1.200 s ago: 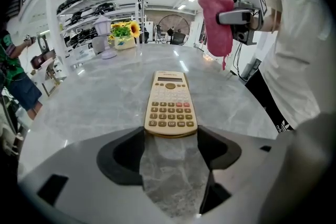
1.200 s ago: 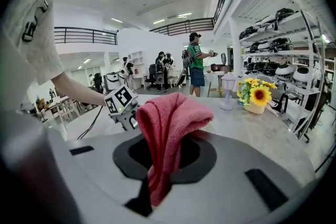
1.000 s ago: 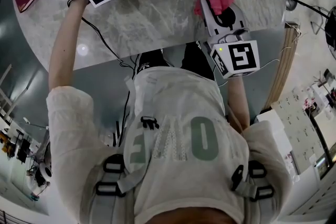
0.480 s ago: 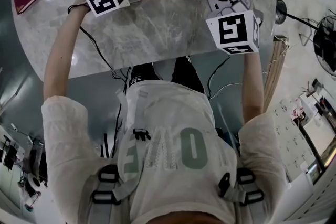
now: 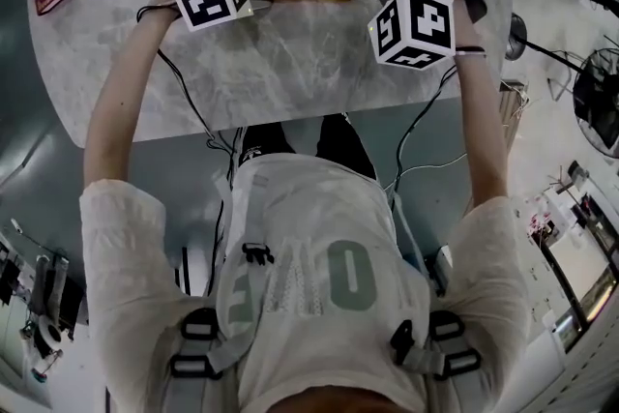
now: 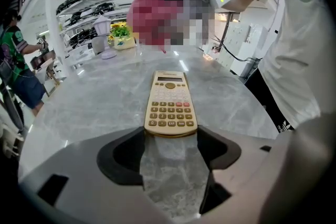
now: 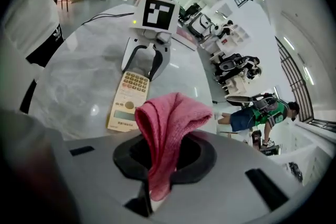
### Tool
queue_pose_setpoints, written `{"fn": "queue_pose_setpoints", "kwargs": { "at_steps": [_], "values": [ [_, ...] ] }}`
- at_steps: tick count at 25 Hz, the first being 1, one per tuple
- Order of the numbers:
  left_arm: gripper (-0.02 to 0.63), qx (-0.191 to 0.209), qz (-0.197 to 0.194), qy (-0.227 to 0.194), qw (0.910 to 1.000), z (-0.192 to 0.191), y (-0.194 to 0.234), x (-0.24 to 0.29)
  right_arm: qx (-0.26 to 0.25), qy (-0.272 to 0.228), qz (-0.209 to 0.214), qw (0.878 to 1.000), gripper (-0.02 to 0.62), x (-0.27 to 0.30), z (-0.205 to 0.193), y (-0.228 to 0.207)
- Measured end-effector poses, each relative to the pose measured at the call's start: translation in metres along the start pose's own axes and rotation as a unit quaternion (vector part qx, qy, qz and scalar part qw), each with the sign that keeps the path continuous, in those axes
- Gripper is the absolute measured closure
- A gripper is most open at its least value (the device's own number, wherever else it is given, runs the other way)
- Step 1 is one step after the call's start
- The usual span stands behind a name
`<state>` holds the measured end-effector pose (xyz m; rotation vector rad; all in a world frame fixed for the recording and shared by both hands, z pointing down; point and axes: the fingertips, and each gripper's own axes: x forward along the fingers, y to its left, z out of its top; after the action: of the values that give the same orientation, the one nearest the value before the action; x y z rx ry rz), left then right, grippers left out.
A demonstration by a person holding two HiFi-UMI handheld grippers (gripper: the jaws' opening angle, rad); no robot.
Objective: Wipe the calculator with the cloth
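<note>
The left gripper (image 6: 171, 138) clamps the key end of the calculator (image 6: 171, 103), which lies flat on the table (image 5: 290, 63). The right gripper (image 7: 156, 162) pinches the cloth (image 7: 173, 113) near the display end. A hard swipe could twist the calculator loose or pull the cloth free.

cloth (image 7: 174, 112) in right tongs (image 7: 164, 152), calculator (image 7: 126, 100) beyond

Both your arms stretch forward past the near edge of the bench (image 5: 290, 63). Your left tongs (image 6: 171, 135) tilt downward, jaws clamped on the sides of the calculator's (image 6: 170, 99) near end. Your right tongs (image 7: 157, 157), also pitched down, pinch the cloth (image 7: 173, 115) between closed jaws.
</note>
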<state>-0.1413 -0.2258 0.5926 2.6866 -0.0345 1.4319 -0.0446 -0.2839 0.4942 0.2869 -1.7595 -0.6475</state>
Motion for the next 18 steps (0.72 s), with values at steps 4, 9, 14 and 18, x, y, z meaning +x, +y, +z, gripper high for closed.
{"fn": "queue_pose_setpoints", "kwargs": {
  "at_steps": [4, 9, 14, 18],
  "values": [
    [0.281, -0.002, 0.003, 0.0, 1.0, -0.003, 0.0, -0.001, -0.036, 0.013, 0.023, 0.999, 0.541, 0.027, 0.007, 0.015],
    [0.282, -0.004, 0.0, -0.001, 1.0, 0.004, -0.002, 0.0, -0.067, 0.024, 0.045, 0.996, 0.541, 0.046, 0.0, 0.031],
    [0.281, -0.004, 0.0, 0.0, 1.0, 0.002, -0.002, -0.002, -0.088, 0.039, 0.07, 0.993, 0.543, 0.058, -0.007, 0.045],
    [0.281, -0.003, 0.0, -0.002, 1.0, 0.001, -0.001, -0.001, -0.099, 0.048, 0.08, 0.991, 0.543, 0.063, -0.009, 0.052]
  ]
}}
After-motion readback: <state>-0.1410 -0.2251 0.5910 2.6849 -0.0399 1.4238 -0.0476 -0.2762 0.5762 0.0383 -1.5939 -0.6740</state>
